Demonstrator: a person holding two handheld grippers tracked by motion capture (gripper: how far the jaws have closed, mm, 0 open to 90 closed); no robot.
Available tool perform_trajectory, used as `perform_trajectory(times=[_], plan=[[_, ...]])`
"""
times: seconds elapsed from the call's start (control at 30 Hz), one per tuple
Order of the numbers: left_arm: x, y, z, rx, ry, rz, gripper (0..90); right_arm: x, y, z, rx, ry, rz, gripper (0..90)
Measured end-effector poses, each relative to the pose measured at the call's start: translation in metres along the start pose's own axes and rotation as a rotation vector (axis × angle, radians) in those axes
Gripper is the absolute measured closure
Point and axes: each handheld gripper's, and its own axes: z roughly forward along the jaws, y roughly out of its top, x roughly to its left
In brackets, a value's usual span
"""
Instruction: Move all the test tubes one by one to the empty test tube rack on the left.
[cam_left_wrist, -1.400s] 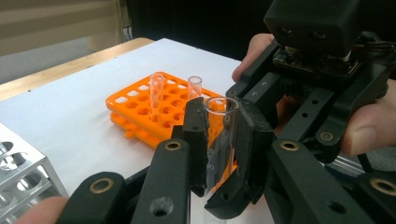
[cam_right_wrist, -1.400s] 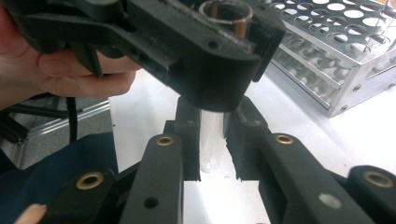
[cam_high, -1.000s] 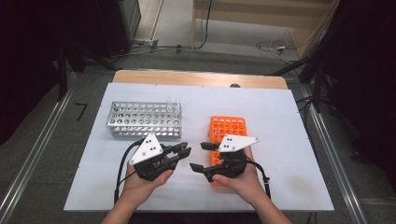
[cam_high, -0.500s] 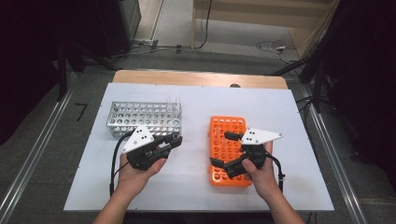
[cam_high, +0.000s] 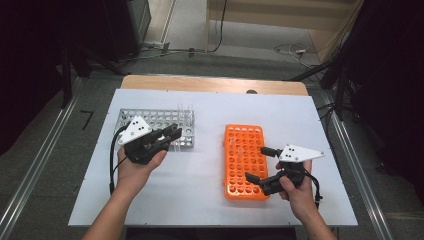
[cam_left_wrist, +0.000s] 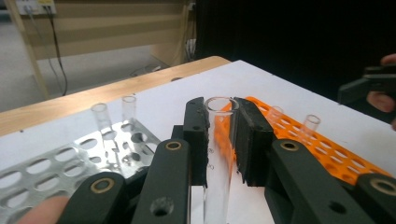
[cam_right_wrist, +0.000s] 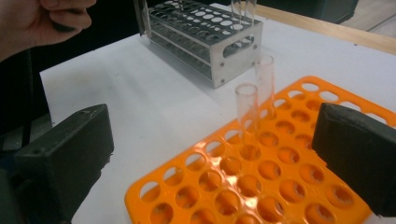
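A clear glass test tube (cam_left_wrist: 218, 140) stands upright between the black pads of my left gripper (cam_left_wrist: 219, 105), which is shut on it. In the high view this left gripper (cam_high: 175, 134) hovers at the near right corner of the metal rack (cam_high: 150, 120), where two more tubes (cam_high: 184, 109) stand. My right gripper (cam_high: 257, 164) is over the right side of the orange rack (cam_high: 243, 175). Its jaws have just been opening and now stand wide, gripping nothing. Past the right gripper (cam_right_wrist: 210, 140), two tubes (cam_right_wrist: 246, 107) stand in the orange rack (cam_right_wrist: 280, 191).
Both racks sit on a white mat (cam_high: 200, 165) over a wooden table (cam_high: 210, 84). Cables trail from both grippers. Metal rails (cam_high: 45, 160) run along both sides of the table, and the floor beyond is dark, with cables on it.
The two hands have drawn apart from the middle. The left one carried its tube leftward to the metal rack. The right one moved right and nearer, and its jaws spread wider.
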Motion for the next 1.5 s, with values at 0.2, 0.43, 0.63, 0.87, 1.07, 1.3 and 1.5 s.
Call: perform_trajectory(times=[0.2,0.43,0.63,0.87,1.07,1.3,1.5], plan=[[0.014,0.008,0.008,-0.012,0.035,-0.003,75.5,-0.005,-0.010,-0.013,0.004,-0.026,0.013,0.0],[0.028,0.012,0.021,-0.021,0.066,0.000,75.5,-0.007,-0.018,-0.024,0.009,-0.045,0.022,0.0],[0.038,0.013,0.029,-0.024,0.087,-0.013,75.5,-0.010,-0.020,-0.023,0.015,-0.051,0.033,0.0],[0.060,0.017,0.040,-0.031,0.145,-0.042,75.5,-0.016,-0.026,-0.024,0.021,-0.064,0.051,0.0],[0.077,0.019,0.049,-0.040,0.174,-0.088,75.5,-0.019,-0.028,-0.023,0.033,-0.063,0.052,0.0],[0.088,0.017,0.065,-0.047,0.189,-0.121,75.5,-0.021,-0.029,-0.024,0.025,-0.060,0.063,0.0],[0.094,0.015,0.078,-0.045,0.219,-0.127,75.5,-0.021,-0.029,-0.025,0.023,-0.058,0.063,0.0]])
